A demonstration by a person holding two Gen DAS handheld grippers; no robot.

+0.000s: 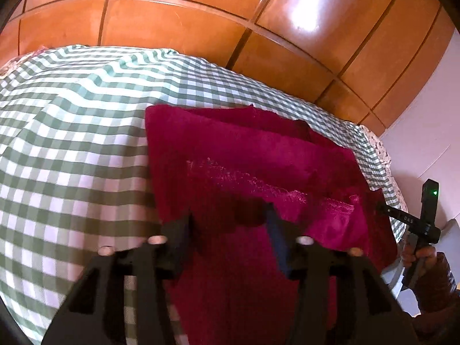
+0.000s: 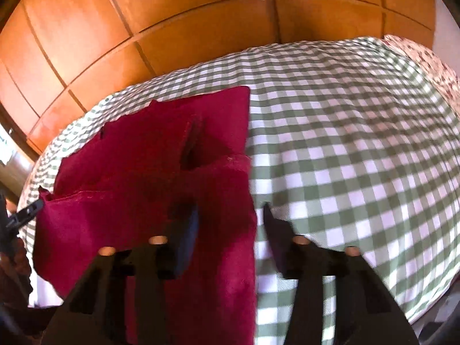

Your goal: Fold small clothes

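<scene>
Nearest the lens, the left gripper [image 1: 230,215] has its two fingers spread apart over the near part of a crimson garment [image 1: 244,166], gripping nothing, while the right gripper [image 2: 231,218] is likewise released, one finger above the garment's right edge and the other over bare cloth. The garment lies partly folded in layers on a green-and-white checked cloth [image 1: 72,143], which covers a bed. Beyond the bed stands a wall of glossy orange-brown wooden panels [image 1: 172,26], catching bright window glare.
</scene>
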